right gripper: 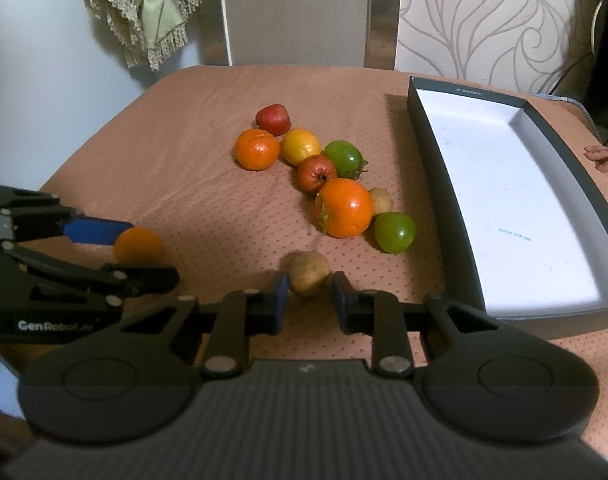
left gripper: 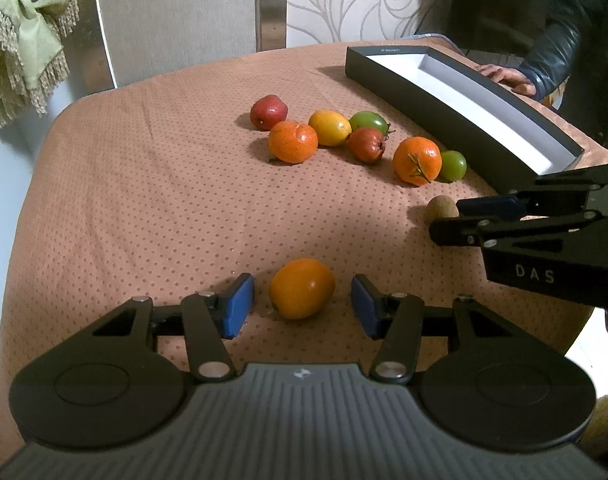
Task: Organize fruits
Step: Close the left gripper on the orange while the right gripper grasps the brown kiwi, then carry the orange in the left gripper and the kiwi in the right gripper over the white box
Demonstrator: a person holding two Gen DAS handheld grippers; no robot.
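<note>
My left gripper (left gripper: 301,284) stands open around an orange fruit (left gripper: 301,288) on the brown dotted tablecloth, with a gap at each blue pad. The same orange fruit (right gripper: 139,246) shows between those fingers in the right wrist view. My right gripper (right gripper: 310,280) is shut on a small brown kiwi-like fruit (right gripper: 308,272) that rests on the cloth, and both pads touch it. From the left wrist view the right gripper (left gripper: 446,218) comes in from the right, and only the tip of the brown fruit (left gripper: 442,205) shows. A black box (right gripper: 552,322) with a white inside lies at the right, holding nothing.
Several fruits cluster mid-table: a red one (right gripper: 272,119), oranges (right gripper: 256,154) (right gripper: 344,207), a yellow one (right gripper: 300,146), green ones (right gripper: 344,158) (right gripper: 395,232) and another brown one (right gripper: 380,200). A person's hand (left gripper: 504,76) rests behind the box (left gripper: 424,108). The table drops off left and front.
</note>
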